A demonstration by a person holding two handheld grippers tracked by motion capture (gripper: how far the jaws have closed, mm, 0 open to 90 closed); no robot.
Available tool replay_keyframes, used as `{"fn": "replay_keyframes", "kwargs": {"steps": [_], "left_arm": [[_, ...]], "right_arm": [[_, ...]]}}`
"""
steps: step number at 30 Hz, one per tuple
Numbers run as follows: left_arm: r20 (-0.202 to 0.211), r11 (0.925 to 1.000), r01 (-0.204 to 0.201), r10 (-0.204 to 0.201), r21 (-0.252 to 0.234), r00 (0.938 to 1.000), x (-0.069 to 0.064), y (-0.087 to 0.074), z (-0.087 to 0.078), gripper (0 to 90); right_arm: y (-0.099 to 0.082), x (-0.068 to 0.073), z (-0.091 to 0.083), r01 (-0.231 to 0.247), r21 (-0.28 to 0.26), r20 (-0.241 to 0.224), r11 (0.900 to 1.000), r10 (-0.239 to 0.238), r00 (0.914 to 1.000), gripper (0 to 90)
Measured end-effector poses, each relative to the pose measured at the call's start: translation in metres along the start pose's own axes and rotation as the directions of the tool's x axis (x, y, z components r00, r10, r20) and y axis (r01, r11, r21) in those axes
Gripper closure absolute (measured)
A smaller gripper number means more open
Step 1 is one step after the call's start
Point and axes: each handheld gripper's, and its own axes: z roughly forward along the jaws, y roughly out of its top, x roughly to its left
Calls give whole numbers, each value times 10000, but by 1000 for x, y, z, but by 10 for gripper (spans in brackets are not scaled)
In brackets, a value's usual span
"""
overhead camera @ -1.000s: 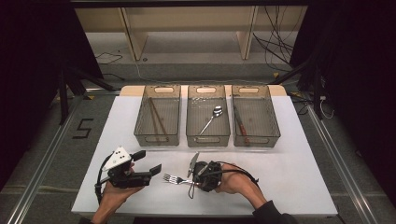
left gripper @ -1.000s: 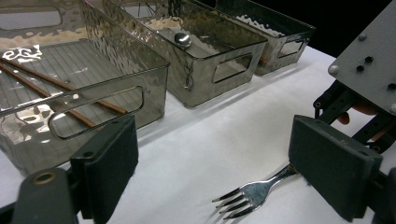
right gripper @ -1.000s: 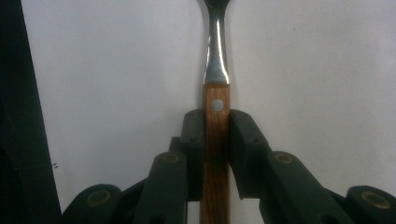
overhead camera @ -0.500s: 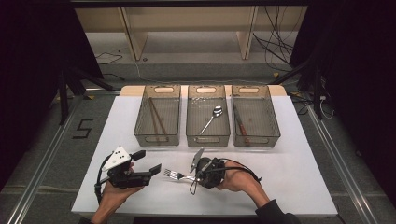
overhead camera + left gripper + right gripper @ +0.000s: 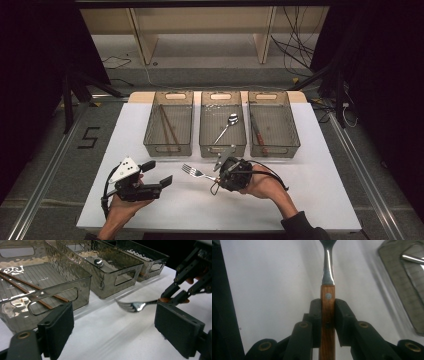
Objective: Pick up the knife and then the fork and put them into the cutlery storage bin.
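**Fork gripped and lifted, sorting into a bin yet to come**

The right gripper (image 5: 216, 176) is clenching the fork (image 5: 192, 171) by its wooden handle, the jaws pressing on both sides of it in the right gripper view (image 5: 327, 312). The fork is sitting just below the centre of the high view, tines pointing left, and in the left gripper view (image 5: 135, 305) it is hanging clear of the white table (image 5: 320, 165). So the pickup looks done; carrying it to a bin and letting go are what is remaining.

Three bins are lining the middle of the frame: the left bin (image 5: 150, 131) is holding chopsticks (image 5: 168, 127), the middle bin (image 5: 204, 131) a spoon (image 5: 226, 127), the right bin (image 5: 294, 131) a wooden-handled utensil (image 5: 257, 134).

The right hand is reaching in from the lower right, gripper pointing left. The left gripper (image 5: 155, 172), at lower left, is resting with jaws spread apart and nothing between them.
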Motion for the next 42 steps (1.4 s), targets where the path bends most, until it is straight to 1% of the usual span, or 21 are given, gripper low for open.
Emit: {"fn": "replay_keyframes", "kwargs": {"steps": [2,3,4,6,8,13,14,18,22,23,25,27,29,30,33,35,40,42], "left_arm": [[-2,10000,0,0,7,10000,0,0,0,154],[-2,10000,-1,1,6,10000,0,0,0,154],[0,10000,-2,2,2,10000,0,0,0,154],[-1,10000,0,0,12,10000,0,0,0,154],[-2,10000,-1,1,14,10000,0,0,0,154],[-8,10000,3,-3,12,10000,0,0,0,154],[-5,10000,2,-2,10,10000,0,0,0,154],[-11,10000,1,-1,22,10000,0,0,0,154],[-26,10000,3,-3,28,10000,0,0,0,154],[-30,10000,10,-9,23,10000,0,0,0,154],[-34,10000,15,-15,8,10000,0,0,0,154],[-39,10000,13,-13,8,10000,0,0,0,154],[-43,10000,10,-10,7,10000,0,0,1,154],[-40,10000,7,-7,10,10000,0,0,1,154],[-37,10000,14,-14,3,10000,0,0,1,154],[-36,10000,22,-22,0,10000,0,0,1,154],[-29,10000,54,-54,-30,10000,0,0,1,154],[-28,10000,33,-33,-7,10000,0,0,0,154]], "right_arm": [[-2,-4,-6,-241,-191,68,9995,242,9997,774],[-4,-6,-10,-485,-333,135,9983,489,9987,774],[-5,-8,-12,-495,-367,187,9981,502,9986,774],[-7,-12,-18,-674,-540,325,9963,692,9971,774],[-10,-16,-24,-886,-810,405,9928,921,9949,774],[-17,-26,-37,-1248,-1265,634,9841,1336,9890,774],[-18,-27,-39,-1396,-1337,691,9811,1498,9863,774],[-24,-36,-49,-1697,-1663,835,9714,1854,9791,774],[-32,-46,-59,-2131,-2017,1010,9560,2368,9663,775],[-33,-50,-62,-2252,-2093,1107,9516,2519,9614,775],[-38,-57,-66,-2529,-2253,1253,9409,2855,9502,775],[-42,-66,-70,-2877,-2518,1434,9240,3296,9332,774],[-46,-77,-73,-3247,-2801,1581,9034,3770,9126,774],[-48,-82,-74,-3467,-2903,1675,8919,4041,8993,774],[-52,-98,-75,-4002,-3024,1935,8651,4668,8629,774],[-54,-108,-75,-4256,-3102,2092,8501,4977,8417,774],[-61,-132,-73,-4872,-3196,2273,8127,5649,7933,774],[-63,-138,-72,-5078,-3206,2285,7996,5856,7778,774]]}}
